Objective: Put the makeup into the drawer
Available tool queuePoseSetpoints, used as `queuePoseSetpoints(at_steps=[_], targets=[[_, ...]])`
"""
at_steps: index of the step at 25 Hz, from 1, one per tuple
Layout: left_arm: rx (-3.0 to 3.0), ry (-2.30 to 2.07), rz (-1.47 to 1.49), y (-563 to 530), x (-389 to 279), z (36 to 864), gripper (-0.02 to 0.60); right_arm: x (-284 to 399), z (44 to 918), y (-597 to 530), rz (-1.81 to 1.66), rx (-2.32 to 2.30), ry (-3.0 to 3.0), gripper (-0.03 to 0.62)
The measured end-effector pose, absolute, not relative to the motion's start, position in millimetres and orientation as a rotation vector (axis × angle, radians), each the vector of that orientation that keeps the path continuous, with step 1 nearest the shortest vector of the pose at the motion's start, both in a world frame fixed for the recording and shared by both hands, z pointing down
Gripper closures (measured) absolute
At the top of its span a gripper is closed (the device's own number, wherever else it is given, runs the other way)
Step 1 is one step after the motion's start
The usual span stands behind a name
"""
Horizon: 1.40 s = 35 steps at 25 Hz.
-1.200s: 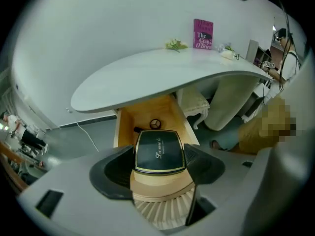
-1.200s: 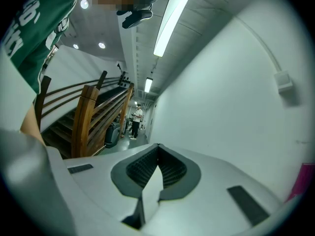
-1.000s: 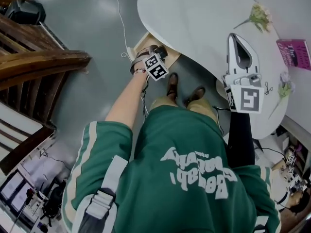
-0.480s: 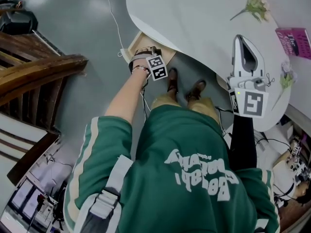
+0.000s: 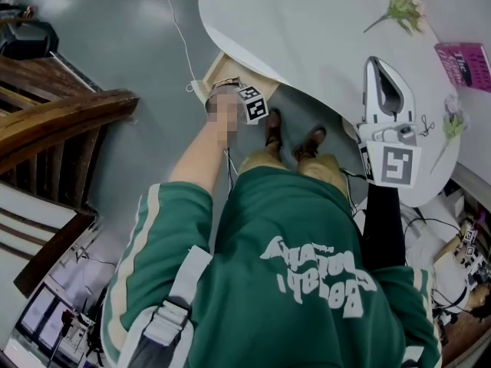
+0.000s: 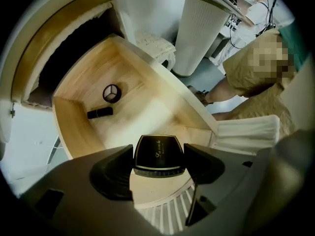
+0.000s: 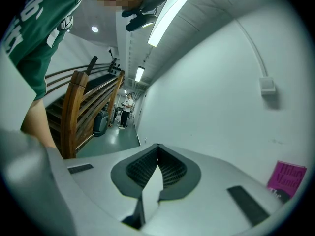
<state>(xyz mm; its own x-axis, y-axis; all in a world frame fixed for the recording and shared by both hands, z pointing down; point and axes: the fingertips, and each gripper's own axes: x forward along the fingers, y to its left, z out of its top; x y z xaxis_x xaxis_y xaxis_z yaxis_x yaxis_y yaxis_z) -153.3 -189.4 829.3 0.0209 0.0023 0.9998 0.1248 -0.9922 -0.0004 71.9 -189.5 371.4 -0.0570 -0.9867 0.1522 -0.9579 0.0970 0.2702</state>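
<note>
Over the open drawer (image 6: 74, 132) under the table (image 5: 307, 21), my left gripper (image 6: 158, 162) is clamped on a black compact (image 6: 158, 154), pinched across its two side edges and held above the drawer floor; a lipstick (image 6: 100, 113) and a ring (image 6: 111, 93) already lie deeper inside; I judge the compact light, rigid and glossy, so apt to slip, and its contents likely brittle, so the flat edges are the right hold and it wants a low, gentle release; my right gripper (image 5: 381, 73) hangs over the table with its jaws pressed together on nothing; against a second ago little differs, the left gripper staying at the drawer, the right barely shifted.
</note>
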Motion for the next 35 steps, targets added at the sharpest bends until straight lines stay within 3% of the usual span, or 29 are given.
queuePoseSetpoints(at_steps=[17,24,35], targets=[[-2.327,0.011,-1.988,-206,-156,789,0.232,65,373,-201,-0.156,1.878,-2.110,0.585],[-2.495,0.412,-1.668,-240,-161,684,0.232,41,358,-217,-0.204,1.870,-2.207,0.585],[-2.773,0.981,-0.874,-287,-133,488,0.232,25,336,-233,-0.290,1.824,-2.280,0.585]])
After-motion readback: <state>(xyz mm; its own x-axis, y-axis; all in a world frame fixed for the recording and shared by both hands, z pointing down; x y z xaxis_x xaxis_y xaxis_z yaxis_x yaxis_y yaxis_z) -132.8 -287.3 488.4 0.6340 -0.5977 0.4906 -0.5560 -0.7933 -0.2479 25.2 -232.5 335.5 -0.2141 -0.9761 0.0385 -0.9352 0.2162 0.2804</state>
